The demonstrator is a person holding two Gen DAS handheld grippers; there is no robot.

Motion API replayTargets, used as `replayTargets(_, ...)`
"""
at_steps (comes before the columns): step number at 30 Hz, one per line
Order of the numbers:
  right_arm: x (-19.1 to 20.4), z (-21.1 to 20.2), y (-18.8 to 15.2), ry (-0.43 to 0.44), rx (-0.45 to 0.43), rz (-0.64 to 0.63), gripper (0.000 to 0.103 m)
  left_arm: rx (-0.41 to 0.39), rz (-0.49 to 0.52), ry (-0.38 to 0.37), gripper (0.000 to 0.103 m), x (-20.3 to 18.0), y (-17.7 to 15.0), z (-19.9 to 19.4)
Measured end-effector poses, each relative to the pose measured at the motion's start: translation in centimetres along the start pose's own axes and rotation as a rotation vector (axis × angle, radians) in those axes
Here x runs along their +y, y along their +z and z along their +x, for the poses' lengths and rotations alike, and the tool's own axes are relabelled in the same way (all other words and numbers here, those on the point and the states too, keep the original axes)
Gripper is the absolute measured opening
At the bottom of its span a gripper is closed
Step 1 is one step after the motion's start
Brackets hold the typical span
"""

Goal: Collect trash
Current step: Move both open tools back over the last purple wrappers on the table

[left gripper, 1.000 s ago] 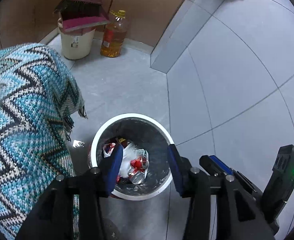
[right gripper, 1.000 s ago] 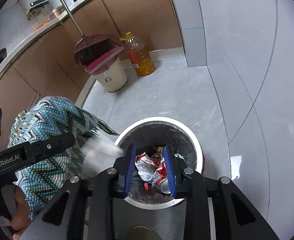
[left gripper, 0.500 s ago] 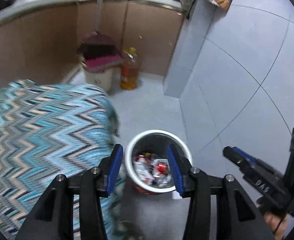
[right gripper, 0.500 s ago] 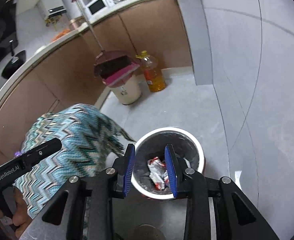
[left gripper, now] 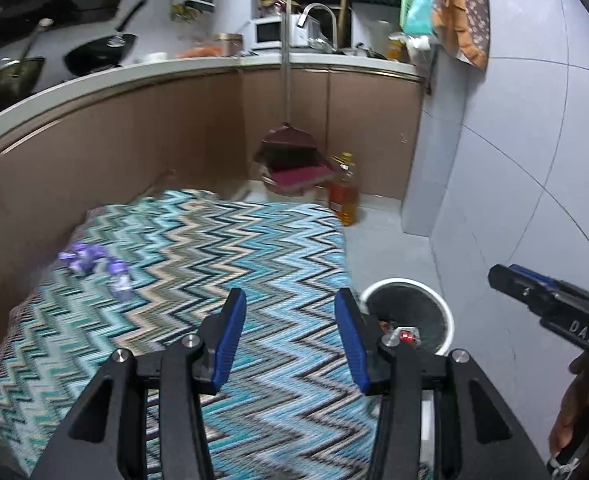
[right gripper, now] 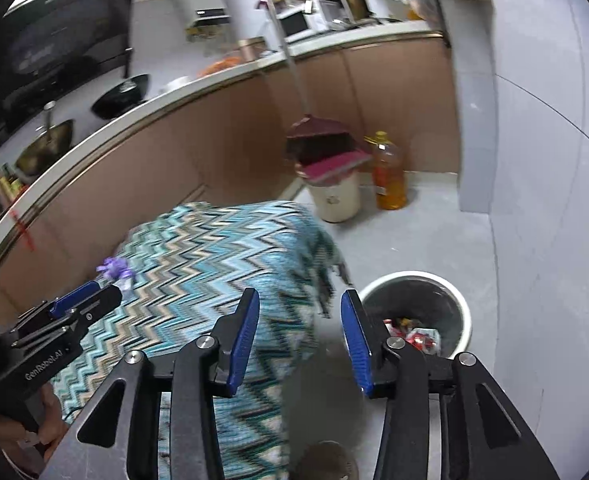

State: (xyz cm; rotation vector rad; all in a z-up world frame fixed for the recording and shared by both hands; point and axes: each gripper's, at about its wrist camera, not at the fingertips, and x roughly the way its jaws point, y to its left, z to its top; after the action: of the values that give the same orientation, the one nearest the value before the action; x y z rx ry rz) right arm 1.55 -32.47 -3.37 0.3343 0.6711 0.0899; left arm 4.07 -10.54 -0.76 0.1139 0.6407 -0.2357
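Observation:
A white-rimmed trash bin (left gripper: pixel 446 308) with crumpled wrappers and cans stands on the floor right of a table under a zigzag blue cloth (left gripper: pixel 198 264); it also shows in the right wrist view (right gripper: pixel 464 300). Purple crumpled trash (left gripper: pixel 94 262) lies on the cloth at the far left, also in the right wrist view (right gripper: pixel 114 270). My left gripper (left gripper: pixel 290 336) is open and empty above the cloth. My right gripper (right gripper: pixel 300 340) is open and empty, between the table edge and the bin.
A kitchen counter (left gripper: pixel 174 68) with brown cabinets runs behind. A broom and dustpan over a cream bucket (right gripper: pixel 334 196) and an oil bottle (right gripper: pixel 390 176) stand at the back. A grey tiled wall (left gripper: pixel 534 160) is on the right.
Both grippers lifted and pulled back from over the bin; the views now tilt up over the table. The right gripper's jaws opened wider. The purple trash came into view.

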Motion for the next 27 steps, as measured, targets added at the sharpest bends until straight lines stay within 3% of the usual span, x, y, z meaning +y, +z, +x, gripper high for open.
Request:
replayTargets(8, 6.6, -1.0, -0.7, 0.073, 0.012, -0.108, 0.047, -0.064, -0.041, 0.085, 0.044, 5.2, -1.6, -3.9)
replayTargets(17, 13.4, 0.5, -0.1, 0.138, 0.047, -0.218, 0.051, -0.082, -0.111, 0.157, 0.044, 13.0, -1.1, -4.5)
replayTargets(21, 16.8, 2.8, 0.8, 0.172, 0.075, -0.272, 0.055, -0.061, -0.185, 0.169, 0.051, 19.1, 0.3, -3.3)
replayTargets(24, 19.3, 5.5, 1.7, 0.216, 0.113, -0.306, 0.058, -0.051, -0.210, 0.245, 0.052, 24.1, 1.5, -1.7)
replayTargets(27, 21.6, 9.0, 2.4, 0.250, 0.154, -0.343, 0.059, -0.004, -0.282, 0.263, 0.052, 29.6, 2.3, 0.9)
